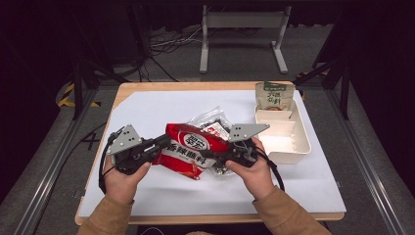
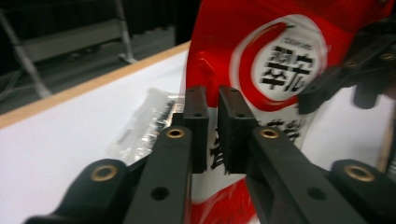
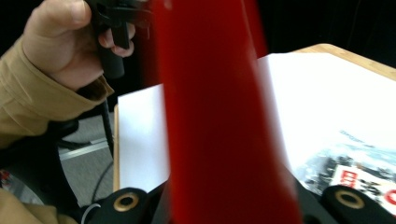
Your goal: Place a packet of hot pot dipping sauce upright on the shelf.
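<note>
Red seasoning pouch [image 1: 188,149] is held between both tools above the worktop [image 1: 147,112]: left hand-held gripper [image 1: 159,144] clamps its left edge, right hand-held gripper [image 1: 208,155] its right. Lift level, equal tension; clear snack bag [image 1: 213,121] beyond, cream tray [image 1: 301,142] further right.

Wooden-edged table [image 1: 128,89] carries a white sheet [image 1: 147,110] over most of its top. Grey carpeted floor [image 1: 235,73] beyond it, with a grey metal stand [image 1: 243,22] on two feet and loose cables [image 1: 169,44] beside it; yellow-black hazard tape [image 1: 66,95] at left. Back of room dark; black frame rails [image 1: 44,166] flank the table.
</note>
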Available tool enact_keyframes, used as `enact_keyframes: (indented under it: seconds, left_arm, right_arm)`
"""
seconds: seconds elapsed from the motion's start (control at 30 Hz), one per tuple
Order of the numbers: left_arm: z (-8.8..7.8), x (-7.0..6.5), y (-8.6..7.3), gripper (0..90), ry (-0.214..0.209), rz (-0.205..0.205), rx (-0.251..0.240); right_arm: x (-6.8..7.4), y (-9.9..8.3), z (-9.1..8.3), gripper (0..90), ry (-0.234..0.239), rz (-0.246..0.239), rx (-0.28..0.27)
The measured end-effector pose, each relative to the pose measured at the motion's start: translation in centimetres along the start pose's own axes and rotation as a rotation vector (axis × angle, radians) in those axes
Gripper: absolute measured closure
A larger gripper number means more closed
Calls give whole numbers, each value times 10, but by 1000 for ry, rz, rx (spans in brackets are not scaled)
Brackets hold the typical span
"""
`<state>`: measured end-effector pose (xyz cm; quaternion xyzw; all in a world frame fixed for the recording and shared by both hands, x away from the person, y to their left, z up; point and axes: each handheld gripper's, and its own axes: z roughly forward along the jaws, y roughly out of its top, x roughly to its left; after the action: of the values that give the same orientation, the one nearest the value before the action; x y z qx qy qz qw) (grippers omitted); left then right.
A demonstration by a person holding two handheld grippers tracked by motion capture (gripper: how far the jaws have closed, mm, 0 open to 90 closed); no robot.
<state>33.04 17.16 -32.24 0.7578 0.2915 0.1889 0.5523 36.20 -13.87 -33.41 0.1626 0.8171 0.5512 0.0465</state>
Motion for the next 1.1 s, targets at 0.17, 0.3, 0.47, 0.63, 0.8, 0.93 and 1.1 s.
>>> enact_keyframes:
  seconds: [0.17, 0.3, 0.47, 0.63, 0.8, 0.93, 1.1]
  left_arm:
    - [-2, 4, -1, 746, 7, -14, -11]
    - [-3, 8, -4, 701, 17, -23, -4]
    - [-4, 12, -5, 676, 29, -24, 4]
    - [-6, 18, -8, 663, 34, -39, 3]
    - [-6, 24, -11, 654, 38, -53, 13]
    - [-7, 28, -13, 648, 49, -58, 19]
    - [-9, 35, -17, 643, 72, -67, 24]
  right_arm:
    - [-1, 11, -12, 891, -53, -36, 65]
    - [-6, 20, -25, 891, -90, -51, 99]
    - [-13, 30, -40, 891, -108, -68, 138]
    - [-21, 39, -61, 892, -155, -90, 166]
    - [-30, 48, -82, 892, -195, -91, 167]
    - [-37, 52, -96, 892, -220, -93, 180]
    - [-43, 53, -104, 891, -237, -95, 189]
